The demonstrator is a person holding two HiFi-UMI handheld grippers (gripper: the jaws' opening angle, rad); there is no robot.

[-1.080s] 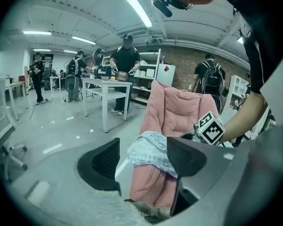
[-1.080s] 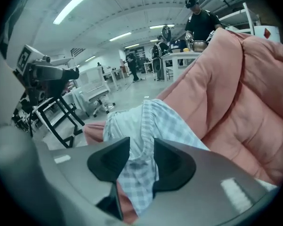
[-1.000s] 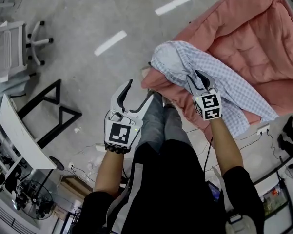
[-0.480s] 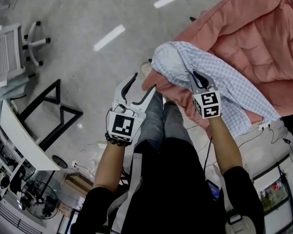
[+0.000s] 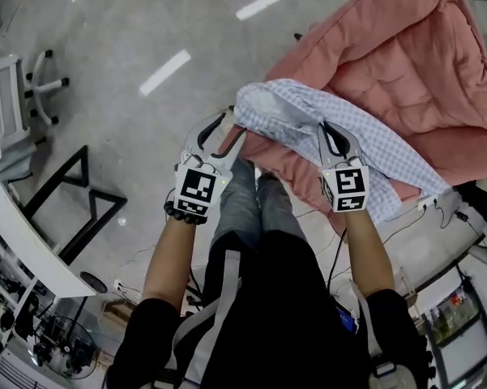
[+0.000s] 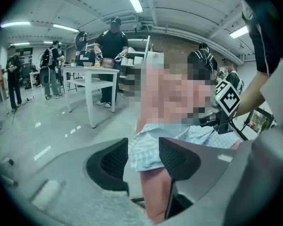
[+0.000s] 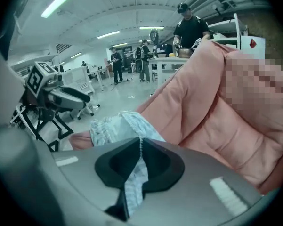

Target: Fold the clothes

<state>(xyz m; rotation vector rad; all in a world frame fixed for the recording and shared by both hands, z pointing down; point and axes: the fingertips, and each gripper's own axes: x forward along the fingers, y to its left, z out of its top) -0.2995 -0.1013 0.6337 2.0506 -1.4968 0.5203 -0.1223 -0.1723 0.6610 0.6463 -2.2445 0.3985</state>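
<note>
Head view: checked shirt (image 5: pixel 373 140) is draped over the pink cushion (image 5: pixel 421 55) at approx 1 o'clock. Right claw (image 5: pixel 334 128) is now pinched tight on its near hem, whereas a sec ago it was half open. Left claw (image 5: pixel 229 125) has moved up from 7 o'clock to the shirt's 9 o'clock edge. Its jaws are closing w/ fabric btwn them, not squeezed yet.
</note>
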